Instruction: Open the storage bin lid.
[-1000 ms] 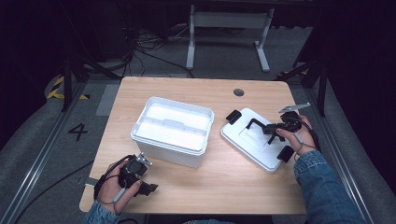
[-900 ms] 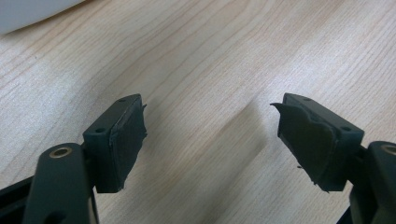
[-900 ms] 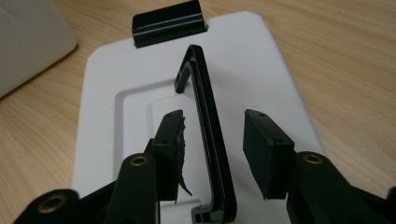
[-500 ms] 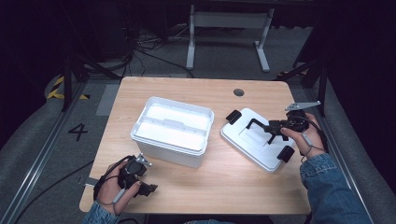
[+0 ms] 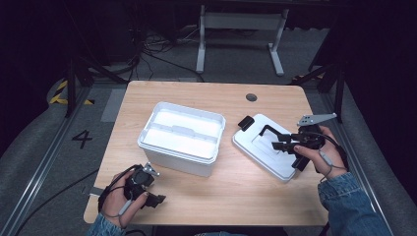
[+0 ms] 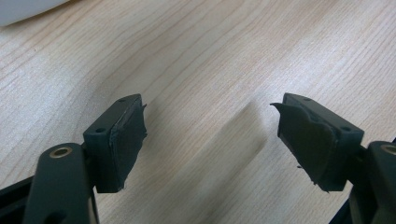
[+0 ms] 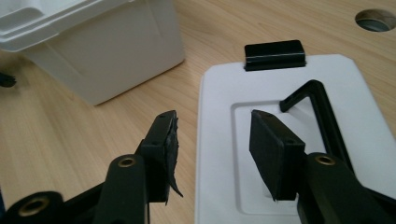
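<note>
We are holding the right gripper (image 7: pixel 212 154) over the near edge of the white lid (image 7: pixel 336 93), its jaws having just been opening and now standing apart with nothing between them, one over the lid's recessed middle beside the black handle (image 7: pixel 322 100) and one over the table (image 7: pixel 93 140). We are resting the left gripper (image 6: pixel 210 140) low over bare wood, jaws wide and empty. The lid is lying flat just right of the open white box (image 5: pixel 179 137).
</note>
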`<state>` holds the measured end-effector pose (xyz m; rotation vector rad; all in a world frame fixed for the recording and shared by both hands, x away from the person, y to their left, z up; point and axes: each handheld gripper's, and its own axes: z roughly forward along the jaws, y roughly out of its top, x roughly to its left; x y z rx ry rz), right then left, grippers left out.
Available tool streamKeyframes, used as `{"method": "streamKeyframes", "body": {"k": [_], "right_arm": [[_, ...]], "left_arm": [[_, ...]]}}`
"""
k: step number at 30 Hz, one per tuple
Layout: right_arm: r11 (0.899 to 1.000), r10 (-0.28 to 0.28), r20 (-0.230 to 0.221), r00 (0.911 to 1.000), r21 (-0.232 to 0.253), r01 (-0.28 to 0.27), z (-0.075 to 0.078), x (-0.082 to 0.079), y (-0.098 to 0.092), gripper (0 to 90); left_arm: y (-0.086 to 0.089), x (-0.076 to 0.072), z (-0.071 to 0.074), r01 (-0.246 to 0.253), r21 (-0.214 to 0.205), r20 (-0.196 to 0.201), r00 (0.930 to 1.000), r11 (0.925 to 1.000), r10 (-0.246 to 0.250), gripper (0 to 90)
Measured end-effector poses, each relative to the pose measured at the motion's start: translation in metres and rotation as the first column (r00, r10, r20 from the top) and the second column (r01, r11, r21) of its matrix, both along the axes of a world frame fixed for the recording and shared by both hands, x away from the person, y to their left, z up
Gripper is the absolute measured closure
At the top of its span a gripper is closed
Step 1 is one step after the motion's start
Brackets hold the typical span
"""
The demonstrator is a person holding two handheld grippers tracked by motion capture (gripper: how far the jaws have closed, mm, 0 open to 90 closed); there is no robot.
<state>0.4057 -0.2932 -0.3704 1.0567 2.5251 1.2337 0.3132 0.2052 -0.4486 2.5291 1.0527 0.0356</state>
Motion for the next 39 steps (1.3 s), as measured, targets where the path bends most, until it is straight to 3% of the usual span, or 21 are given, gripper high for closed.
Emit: {"method": "streamKeyframes", "body": {"k": [11, 23, 32, 39], "right_arm": [[0.997, 0.071, 0.015, 0.9974, -0.029, -0.070, -0.001, -0.025, 0.023, 49.8], [0.992, 0.123, 0.005, 0.9924, -0.008, -0.123, -0.017, -0.040, 0.046, 48.9], [0.988, 0.155, -0.036, 0.9873, 0.006, -0.154, -0.043, -0.049, 0.060, 48.2], [0.988, 0.153, -0.057, 0.9865, -0.022, -0.155, -0.062, -0.052, 0.064, 47.6]], "left_arm": [[0.000, 0.000, 0.000, 0.001, -0.002, -0.001, 1.0000, 1.0000, -0.001, 24.3], [0.001, 0.000, 0.000, 0.000, 0.001, -0.004, 1.0000, 1.0000, 0.000, 24.2], [0.001, 0.000, -0.001, 0.003, 0.000, -0.003, 1.0000, 1.0000, -0.003, 24.3], [0.001, 0.000, -0.001, -0.001, 0.002, -0.005, 1.0000, 1.0000, 0.001, 24.2]]}}
